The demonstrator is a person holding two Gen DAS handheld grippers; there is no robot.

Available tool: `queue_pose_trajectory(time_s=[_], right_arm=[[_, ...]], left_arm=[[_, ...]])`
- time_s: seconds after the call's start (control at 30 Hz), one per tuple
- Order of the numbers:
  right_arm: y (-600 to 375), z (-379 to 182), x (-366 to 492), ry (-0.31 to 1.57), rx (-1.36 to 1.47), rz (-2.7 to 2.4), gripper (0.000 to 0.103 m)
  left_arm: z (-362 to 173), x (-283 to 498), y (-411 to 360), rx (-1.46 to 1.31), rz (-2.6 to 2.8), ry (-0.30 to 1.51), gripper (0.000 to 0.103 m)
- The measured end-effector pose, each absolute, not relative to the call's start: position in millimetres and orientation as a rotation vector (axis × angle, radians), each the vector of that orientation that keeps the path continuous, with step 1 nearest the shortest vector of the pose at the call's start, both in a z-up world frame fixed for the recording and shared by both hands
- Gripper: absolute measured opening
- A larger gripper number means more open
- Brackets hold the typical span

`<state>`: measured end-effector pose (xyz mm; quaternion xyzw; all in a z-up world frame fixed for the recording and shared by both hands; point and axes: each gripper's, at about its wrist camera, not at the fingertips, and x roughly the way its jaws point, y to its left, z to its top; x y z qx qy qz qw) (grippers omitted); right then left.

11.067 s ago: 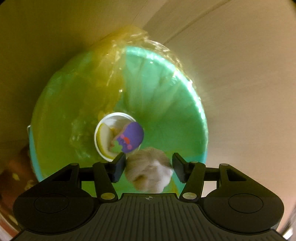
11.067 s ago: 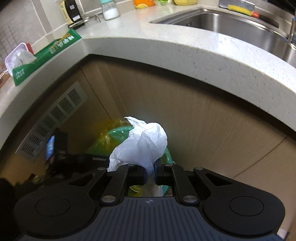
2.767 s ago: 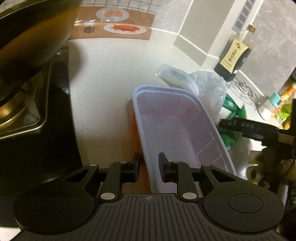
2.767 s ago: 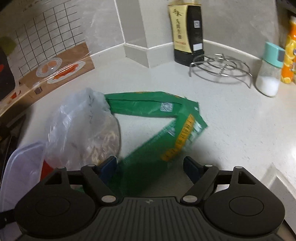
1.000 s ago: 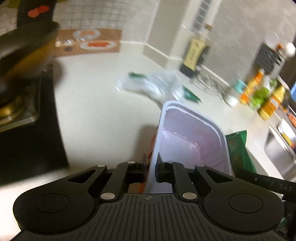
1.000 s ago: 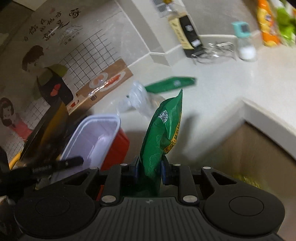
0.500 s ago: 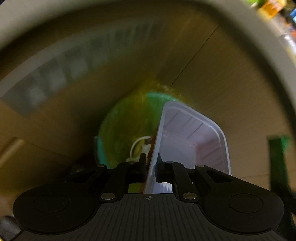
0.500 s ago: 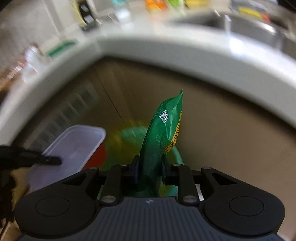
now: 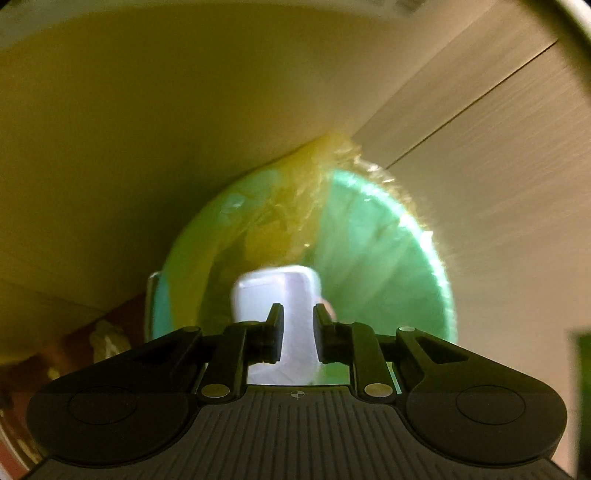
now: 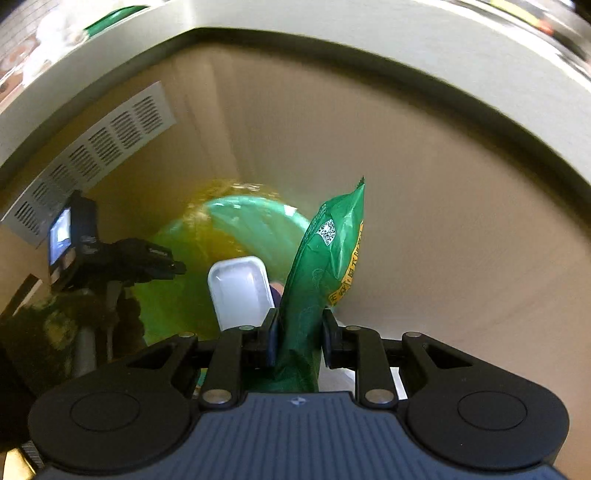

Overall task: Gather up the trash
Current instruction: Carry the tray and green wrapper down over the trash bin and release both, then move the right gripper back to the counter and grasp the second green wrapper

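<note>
Left gripper (image 9: 297, 321): jaws just parted, letting the clear plastic tray (image 9: 275, 295) drop into the bin (image 9: 388, 258).
Right gripper (image 10: 299, 328): pinching the green snack bag (image 10: 325, 258) upright above the same bin (image 10: 255, 218), apparently next to drop.
Bin: yellow-lined, against the cabinet, beneath both grippers.

The bin (image 9: 388, 258), lined with a bag (image 9: 295, 199), stands on the floor in the corner where two cabinet fronts (image 10: 443, 221) meet, below the overhanging table (image 10: 332, 33) edge. The plastic tray (image 9: 275, 291) lies inside the bin's mouth, ahead of the left gripper (image 9: 297, 325), whose jaws have just been opening and stand clear of it. To its right the snack packet (image 10: 325, 258) stands upright between the jaws of the right gripper (image 10: 297, 328) above the bin, with a vent panel (image 10: 96, 155) up on the left cabinet front.
</note>
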<state>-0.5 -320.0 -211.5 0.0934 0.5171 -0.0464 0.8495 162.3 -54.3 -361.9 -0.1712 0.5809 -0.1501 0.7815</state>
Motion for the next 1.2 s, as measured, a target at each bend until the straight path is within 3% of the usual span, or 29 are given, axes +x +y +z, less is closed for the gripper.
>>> queue_pose_trajectory(time_s=[0.17,0.3,0.37,0.43,0.53,0.77,1.03,1.2], right_arm=[[-297,-236,57,1.13,0.264,0.003,0.022],[-261,-259,99,1.122,0.156,0.085,0.023],[-245,-277,119,1.136,0.087,0.129,0.026],[-235,-296,137,1.192,0.046,0.151,0.042],[-234,-295,145,1.224,0.043,0.16,0.043],[-251,-191,129,1.09,0.053,0.158,0.052],[-231,-42,159,0.724,0.016,0.267,0.074],[-186,-7,224,0.641,0.034,0.328,0.074]], left_arm=[[-303,125,-19,-0.393,-0.401,1.245,0.02],[-272,103,6,-0.417,-0.433,1.213,0.02],[-262,99,16,-0.422,-0.437,1.196,0.02],[-254,98,21,-0.425,-0.437,1.186,0.02],[-245,98,28,-0.429,-0.428,1.163,0.02],[-165,93,49,-0.466,-0.446,1.062,0.02],[-69,130,87,-0.429,-0.32,0.868,0.02],[-52,163,119,-0.427,-0.265,0.833,0.02]])
